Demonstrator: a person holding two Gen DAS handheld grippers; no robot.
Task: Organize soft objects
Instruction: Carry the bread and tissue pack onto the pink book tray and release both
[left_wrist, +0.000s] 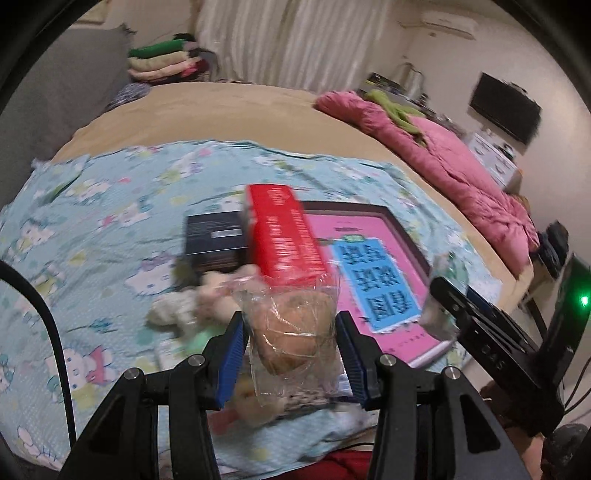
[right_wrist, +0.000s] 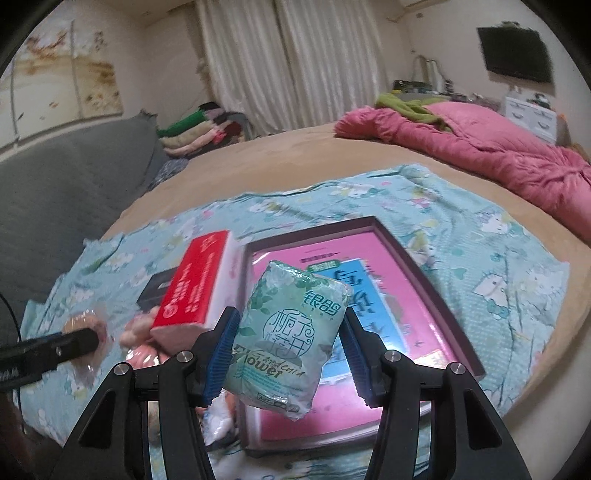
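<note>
Dim, warm indoor light. Motion blur softens both views, the left more. Fisheye distortion bends edges; dark vignette rings corners.

A tray (right_wrist: 436, 266) is lying on a sheet (right_wrist: 498, 258) at the frame's centre, with a carton (right_wrist: 195, 284) standing left of it and a box (right_wrist: 155, 291) behind the carton. A quilt (right_wrist: 480, 147) is lying at upper right.
</note>
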